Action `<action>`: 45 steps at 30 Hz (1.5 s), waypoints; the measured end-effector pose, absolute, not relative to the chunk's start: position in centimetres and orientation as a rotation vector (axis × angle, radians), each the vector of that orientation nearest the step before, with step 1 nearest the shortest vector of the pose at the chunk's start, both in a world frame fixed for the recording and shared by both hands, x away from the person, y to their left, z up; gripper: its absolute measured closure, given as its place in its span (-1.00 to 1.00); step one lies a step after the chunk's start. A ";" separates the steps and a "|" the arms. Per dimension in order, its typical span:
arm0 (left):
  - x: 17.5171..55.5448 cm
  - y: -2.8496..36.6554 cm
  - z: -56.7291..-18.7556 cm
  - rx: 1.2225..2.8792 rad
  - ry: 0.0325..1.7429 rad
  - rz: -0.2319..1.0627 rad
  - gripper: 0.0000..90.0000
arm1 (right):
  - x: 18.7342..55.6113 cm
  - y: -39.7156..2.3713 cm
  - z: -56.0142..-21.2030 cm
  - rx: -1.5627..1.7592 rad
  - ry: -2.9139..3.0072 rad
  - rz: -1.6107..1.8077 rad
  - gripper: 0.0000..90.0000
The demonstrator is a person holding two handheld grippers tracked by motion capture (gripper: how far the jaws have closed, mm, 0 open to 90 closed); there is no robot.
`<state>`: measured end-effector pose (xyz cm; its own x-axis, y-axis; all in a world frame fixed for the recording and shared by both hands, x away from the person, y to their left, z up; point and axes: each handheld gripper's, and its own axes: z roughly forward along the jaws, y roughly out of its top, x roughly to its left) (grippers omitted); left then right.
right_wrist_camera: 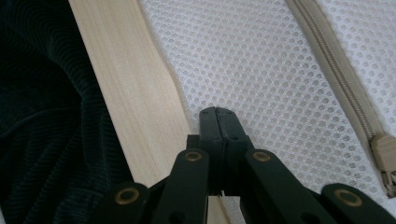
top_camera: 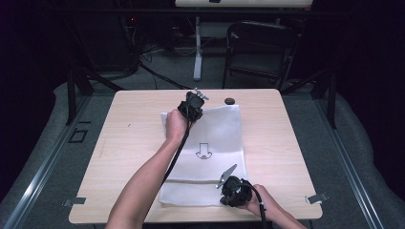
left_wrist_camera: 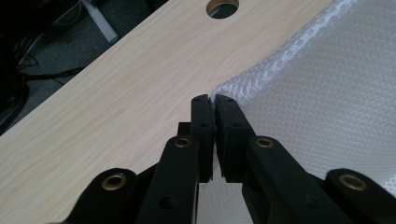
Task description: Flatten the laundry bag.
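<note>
A white mesh bag point(top_camera: 215, 138) lies flat on the wooden table point(top_camera: 129, 143), with a small black printed mark point(top_camera: 204, 151) at its middle. My left gripper point(top_camera: 195, 112) is at the bag's far edge. In the left gripper view its jaws point(left_wrist_camera: 215, 100) stand almost together, pinching the puckered edge of the bag point(left_wrist_camera: 327, 93). My right gripper point(top_camera: 225, 199) is at the bag's near right corner. Its jaws point(right_wrist_camera: 217, 112) are shut on the bag's edge point(right_wrist_camera: 252, 60), beside a beige zipper point(right_wrist_camera: 336, 79) and its pull point(right_wrist_camera: 385, 154).
A round hole point(top_camera: 229, 100) sits in the table just beyond the bag's far edge. Metal clips point(top_camera: 316, 198) stick out at the near corners. A folding chair point(top_camera: 260, 47) and cables stand on the floor behind. Dark clothing point(right_wrist_camera: 42, 116) lies close to the near edge.
</note>
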<state>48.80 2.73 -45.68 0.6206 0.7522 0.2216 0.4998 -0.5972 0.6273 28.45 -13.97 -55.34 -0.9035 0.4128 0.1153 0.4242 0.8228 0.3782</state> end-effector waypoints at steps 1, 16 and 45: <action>48.8 2.7 -45.7 2.330 0.981 0.646 0.90 | 28.5 -14.0 -55.3 -0.683 -2.972 -0.628 1.00; 48.4 4.0 -44.5 2.275 0.981 0.554 -0.38 | 28.5 -14.1 -55.1 -0.698 -2.937 -0.692 0.57; 37.5 7.1 -47.7 2.354 0.782 0.346 -0.91 | 30.9 -20.6 -51.4 -1.038 -2.953 -0.877 -0.97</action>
